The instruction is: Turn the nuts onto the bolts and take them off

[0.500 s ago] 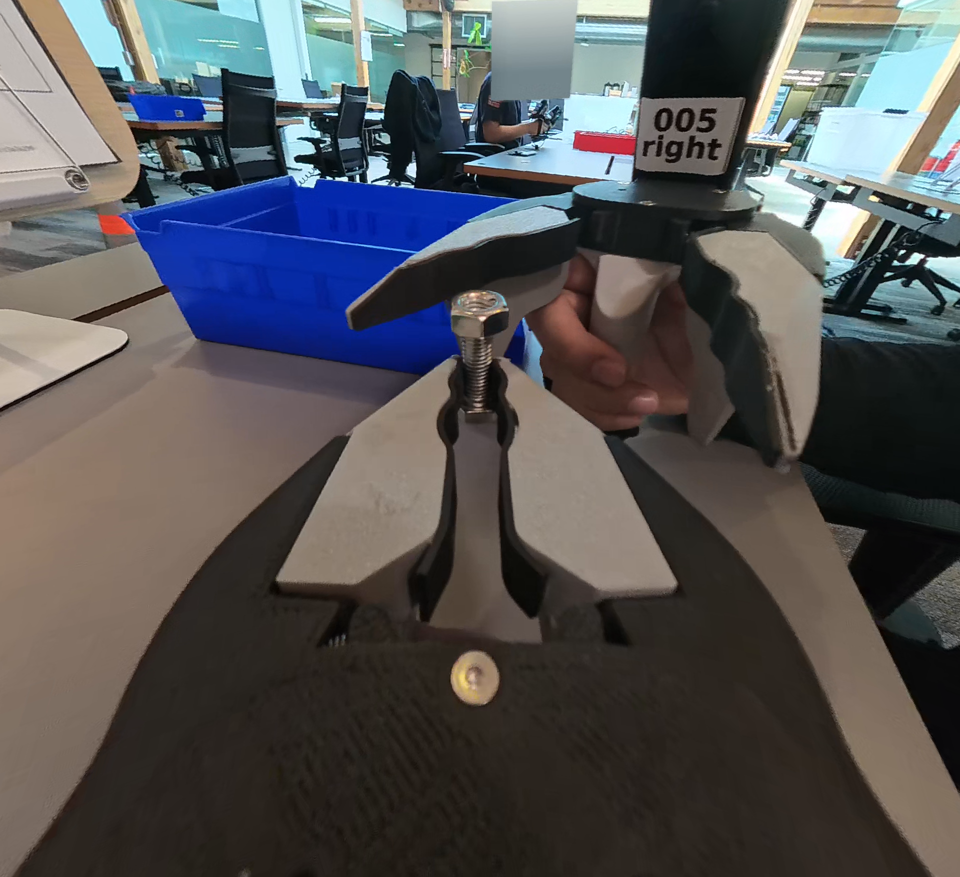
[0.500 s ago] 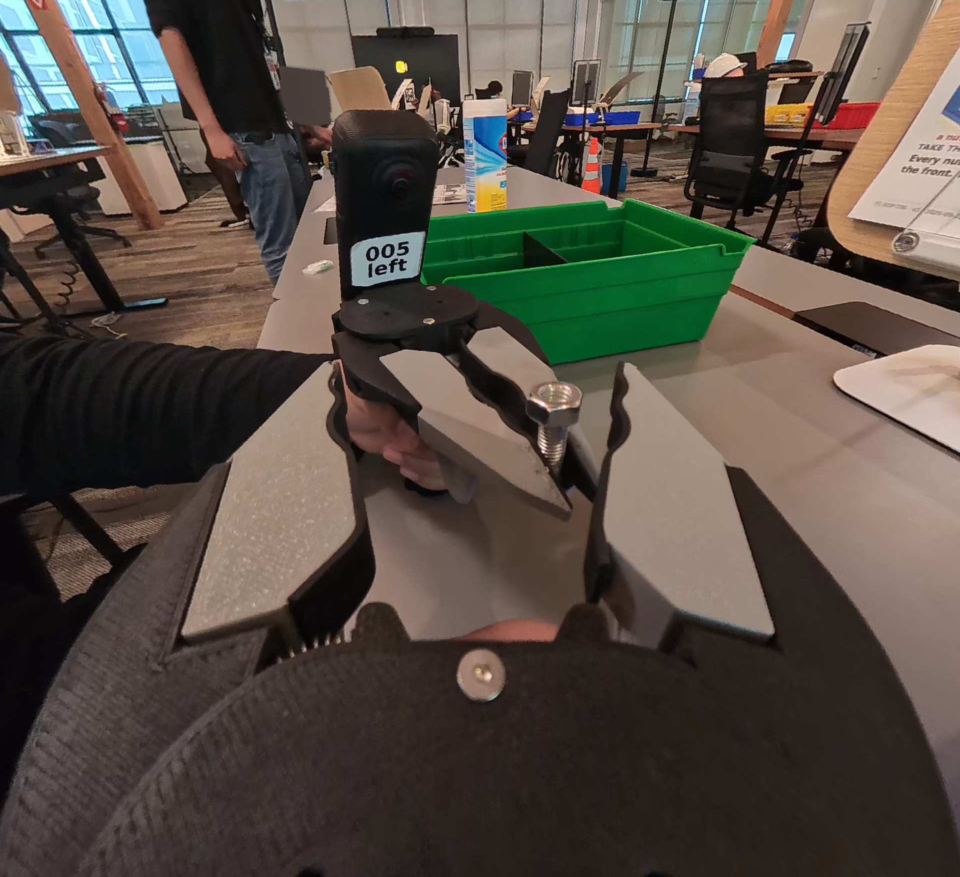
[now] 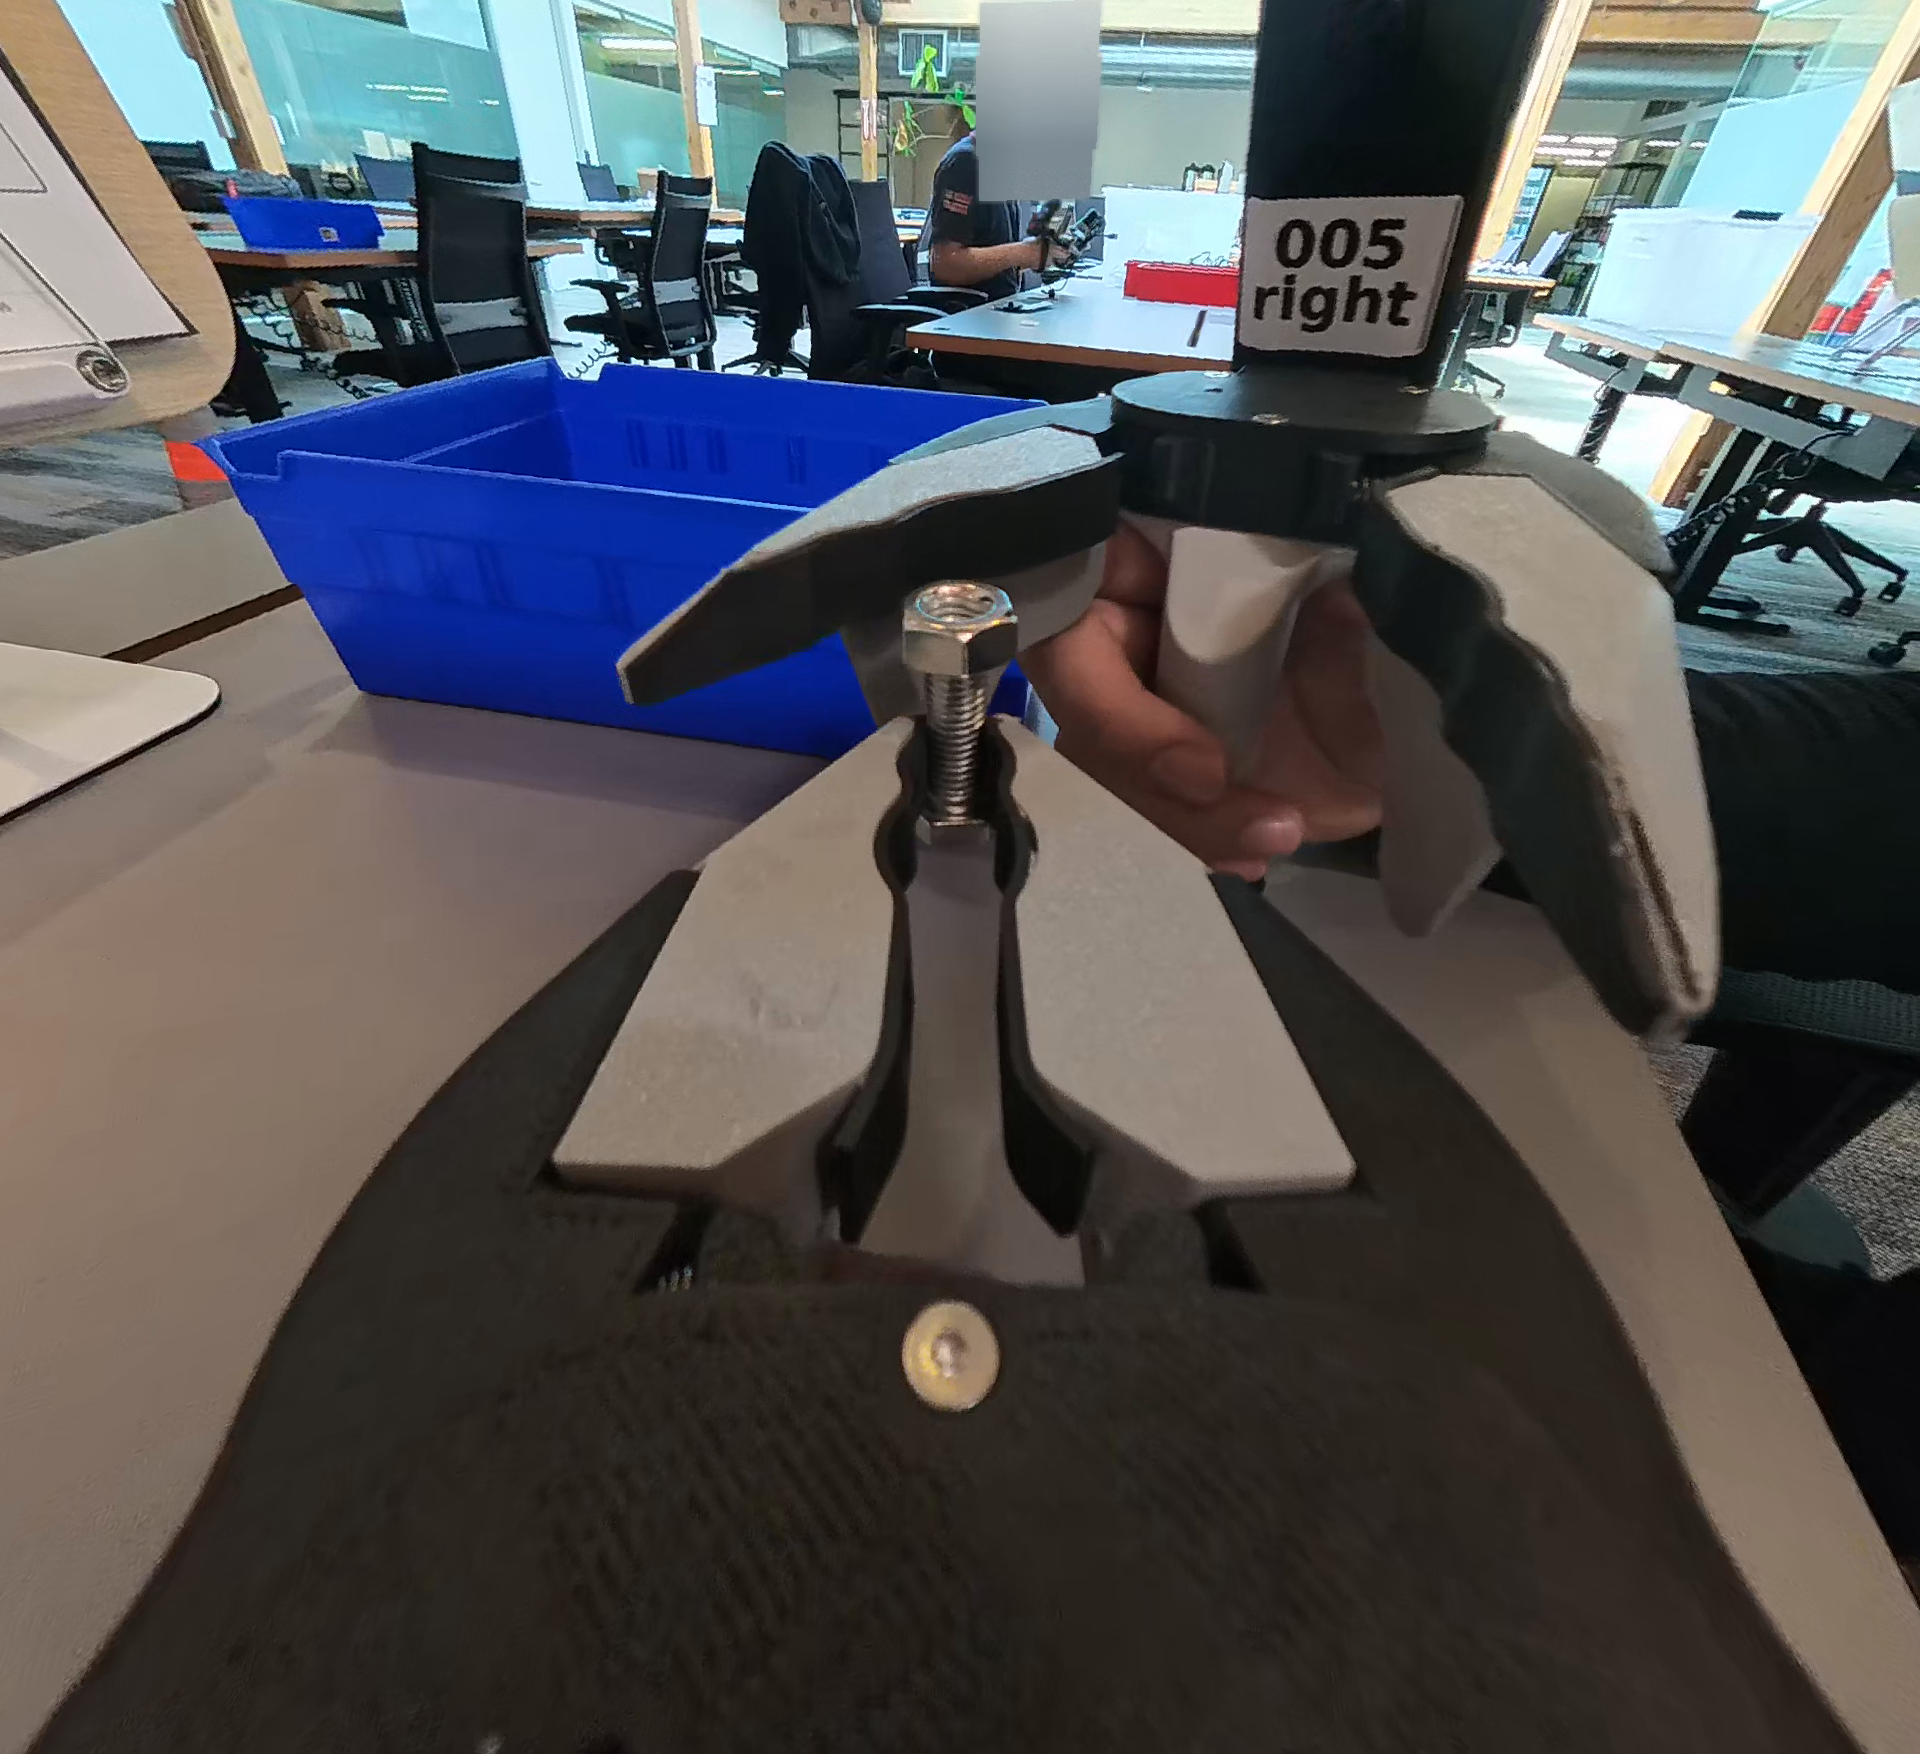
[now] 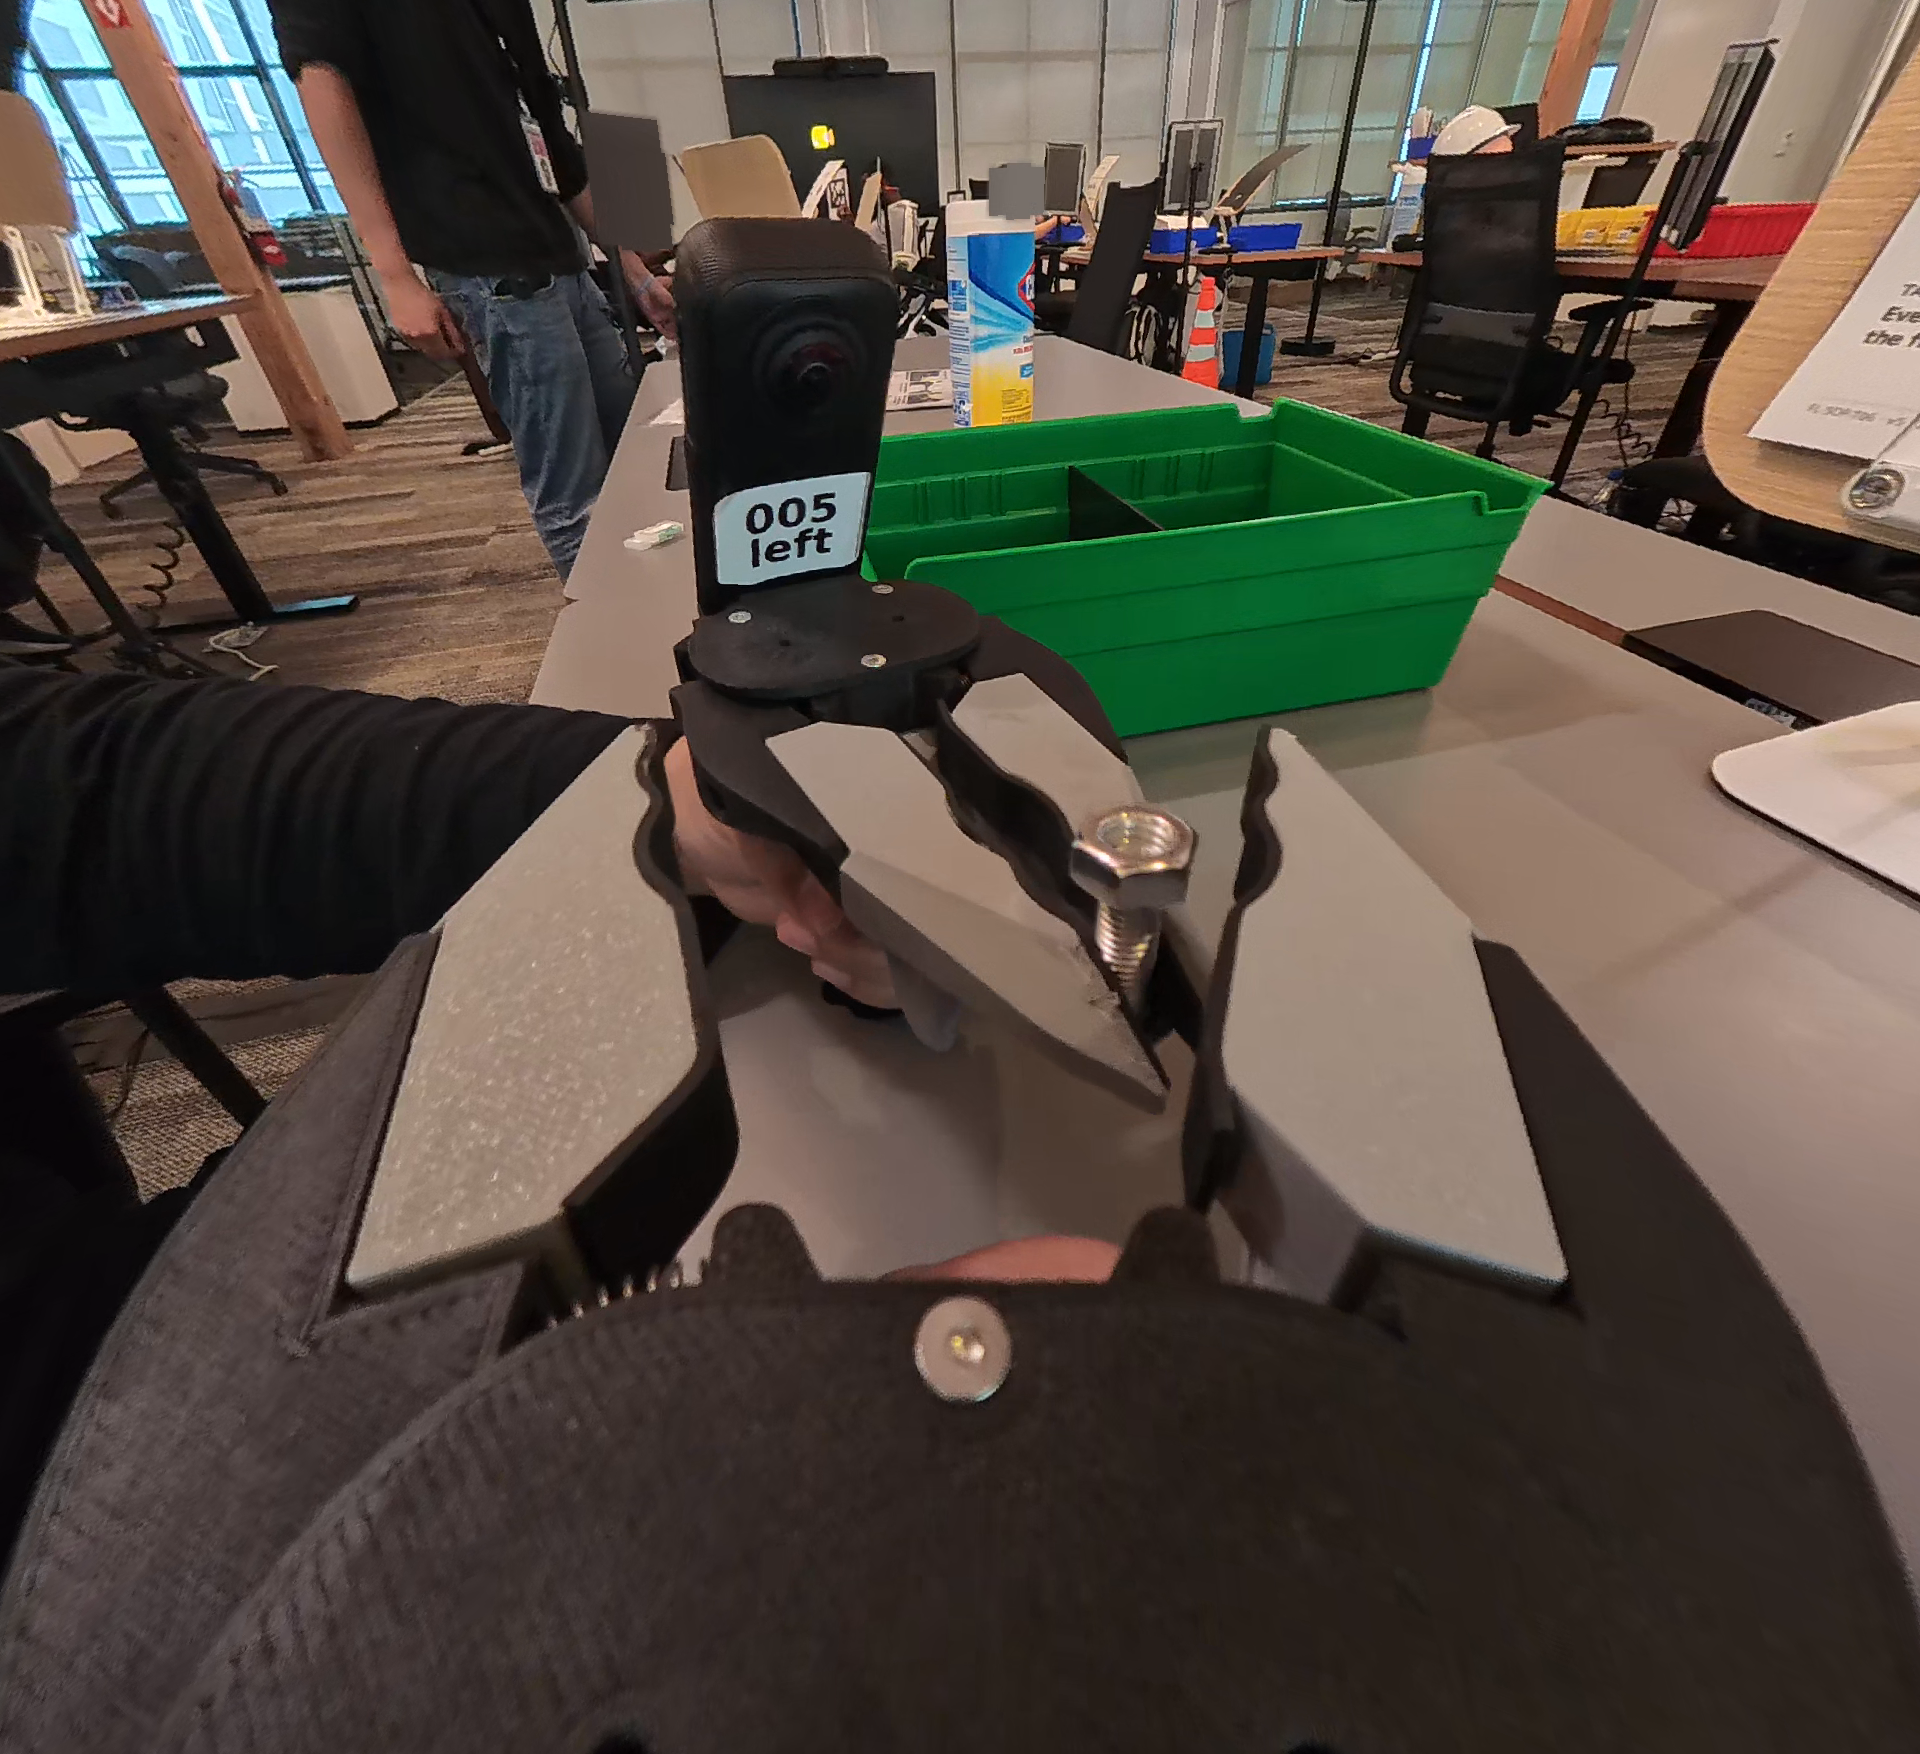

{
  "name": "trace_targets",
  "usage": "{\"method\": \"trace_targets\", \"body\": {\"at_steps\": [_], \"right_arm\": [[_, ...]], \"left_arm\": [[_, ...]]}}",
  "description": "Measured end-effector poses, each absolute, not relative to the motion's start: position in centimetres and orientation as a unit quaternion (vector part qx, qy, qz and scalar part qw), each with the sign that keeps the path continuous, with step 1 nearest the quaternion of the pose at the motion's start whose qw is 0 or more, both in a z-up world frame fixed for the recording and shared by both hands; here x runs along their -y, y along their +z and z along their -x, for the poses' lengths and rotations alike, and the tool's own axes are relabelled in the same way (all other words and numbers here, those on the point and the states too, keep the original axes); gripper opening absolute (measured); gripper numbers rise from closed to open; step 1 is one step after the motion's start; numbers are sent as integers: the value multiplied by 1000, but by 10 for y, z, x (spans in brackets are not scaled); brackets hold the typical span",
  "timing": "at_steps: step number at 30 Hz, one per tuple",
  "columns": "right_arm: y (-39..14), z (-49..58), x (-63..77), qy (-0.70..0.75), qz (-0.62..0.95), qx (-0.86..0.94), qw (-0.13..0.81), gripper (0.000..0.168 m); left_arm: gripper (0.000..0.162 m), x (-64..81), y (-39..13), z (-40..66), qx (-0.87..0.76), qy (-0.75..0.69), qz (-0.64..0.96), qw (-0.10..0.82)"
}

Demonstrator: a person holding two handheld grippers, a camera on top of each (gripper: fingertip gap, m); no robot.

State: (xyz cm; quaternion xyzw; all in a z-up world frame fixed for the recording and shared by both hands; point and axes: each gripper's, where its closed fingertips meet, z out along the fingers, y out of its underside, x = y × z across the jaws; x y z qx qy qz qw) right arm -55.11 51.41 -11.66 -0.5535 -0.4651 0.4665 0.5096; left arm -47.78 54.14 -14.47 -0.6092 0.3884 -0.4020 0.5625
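My left gripper (image 3: 958,748) is shut on a steel bolt (image 3: 956,754) and holds it upright above the grey table (image 3: 312,925). A hex nut (image 3: 958,639) sits at the top of the bolt's thread. My right gripper (image 3: 1143,842) is open beyond it, one finger (image 3: 862,541) reaching over and behind the nut. In the right wrist view, my right gripper (image 4: 961,759) is wide open around the left gripper (image 4: 1143,1029). The nut (image 4: 1132,857) and bolt (image 4: 1127,951) stand just left of its right finger (image 4: 1340,977), apart from it.
A blue bin (image 3: 540,561) stands on the table behind the bolt. A green divided bin (image 4: 1195,603) stands on the other side. A white pad (image 4: 1849,790) lies near the table's edge. A wipes canister (image 4: 992,312) stands farther back. A person (image 4: 447,146) stands beside the table.
The right gripper has shifted slightly closer around the bolt and stays open. The left gripper still holds the bolt in the same pose.
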Motion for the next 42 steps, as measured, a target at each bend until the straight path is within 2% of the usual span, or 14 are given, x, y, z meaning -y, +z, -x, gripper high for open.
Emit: {"method": "trace_targets", "body": {"at_steps": [42], "right_arm": [[-118, 549, -520, 448, 563, 459, 522, 111]], "left_arm": [[6, -572, -146, 501, -308, -380, 656, 575]]}}
